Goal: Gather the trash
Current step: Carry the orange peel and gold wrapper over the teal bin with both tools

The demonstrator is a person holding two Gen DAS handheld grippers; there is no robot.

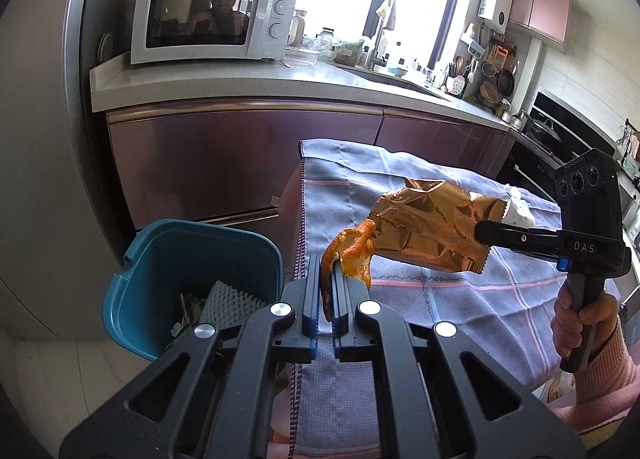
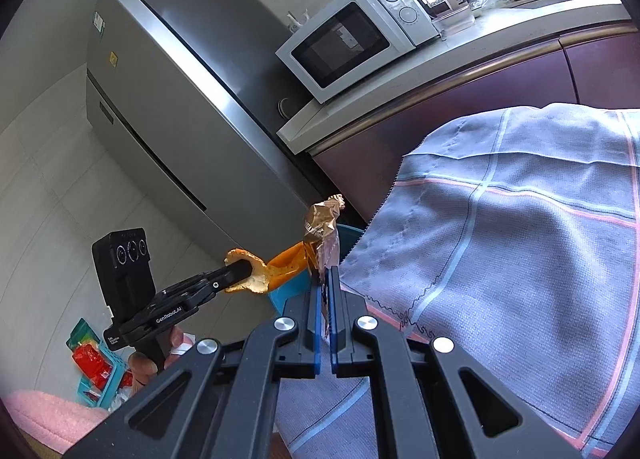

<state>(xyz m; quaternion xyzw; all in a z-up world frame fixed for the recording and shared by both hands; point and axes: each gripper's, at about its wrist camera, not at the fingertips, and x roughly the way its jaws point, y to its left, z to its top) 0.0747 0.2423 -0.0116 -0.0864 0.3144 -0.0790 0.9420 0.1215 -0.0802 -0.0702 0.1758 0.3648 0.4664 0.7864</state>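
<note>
A silver fridge (image 2: 168, 107) and white microwave (image 1: 212, 17) stood behind the checked cloth (image 1: 420, 291). The teal bin (image 1: 192, 279) sat just beside it, below. The left hand-held gripper (image 1: 327, 271) clamped orange peel (image 1: 352, 251); the right hand-held gripper (image 2: 325, 279) pinched a gold wrapper (image 1: 436, 227), both held over the cloth's edge.

The orange peel (image 1: 352, 255) is bright orange with a paler, yellowish inside. The crumpled wrapper (image 1: 432, 227) is shiny bronze-gold. The bin (image 1: 120, 299) is teal blue. The cloth (image 1: 440, 299) over the bench is grey-blue, checked with pink and light blue lines, its edge apparently stitched in dark purple. The tongs (image 1: 326, 271) are black with blue pads.
</note>
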